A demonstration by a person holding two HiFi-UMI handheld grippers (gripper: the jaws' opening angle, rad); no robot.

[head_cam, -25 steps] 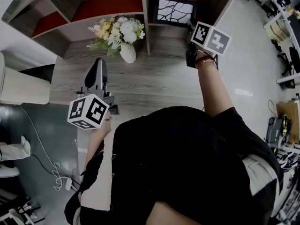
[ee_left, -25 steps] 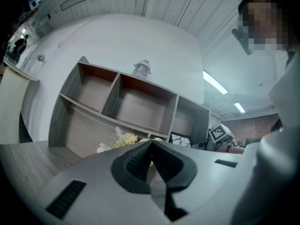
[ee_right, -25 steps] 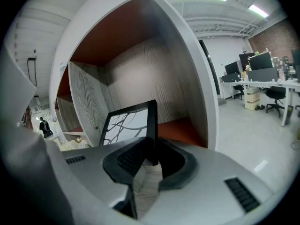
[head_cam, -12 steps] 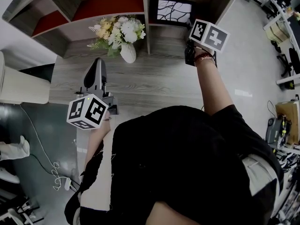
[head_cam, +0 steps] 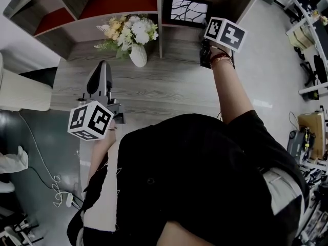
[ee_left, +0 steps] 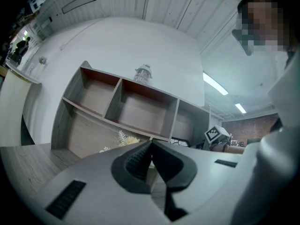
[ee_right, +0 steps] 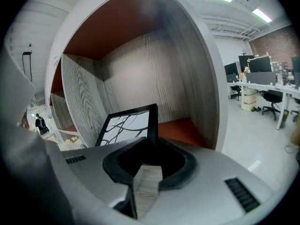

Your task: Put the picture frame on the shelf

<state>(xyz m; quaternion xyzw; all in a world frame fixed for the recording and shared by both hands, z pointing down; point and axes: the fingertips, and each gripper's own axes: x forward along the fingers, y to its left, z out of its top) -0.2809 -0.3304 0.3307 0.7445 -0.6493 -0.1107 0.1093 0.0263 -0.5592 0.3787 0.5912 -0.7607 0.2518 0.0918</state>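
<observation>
Little has changed since one second ago: the right gripper (ee_right: 150, 146) has edged slightly further toward the shelf (head_cam: 159, 19), carrying the picture frame (ee_right: 126, 125) with it. The picture frame stands on edge inside the compartment directly ahead of the right gripper, whose jaws pinch its right-hand rail near the lower corner.

Handling judgement: the frame is probably light and stiff, with a smooth black moulding that may slip and a front panel that could crack. Take hold on a side rail only, never across the panel.

To the right gripper's left, beyond the divider, a vase of flowers (head_cam: 137, 55) stands on the tabletop (head_cam: 154, 86). The left gripper (ee_left: 151, 144) hangs well apart, near the tabletop's front edge, jaws pressed together on nothing.

Hidden: the jaws cover the frame's lower right corner and base, so contact with the compartment floor cannot be confirmed. No rear stand is visible.
</observation>
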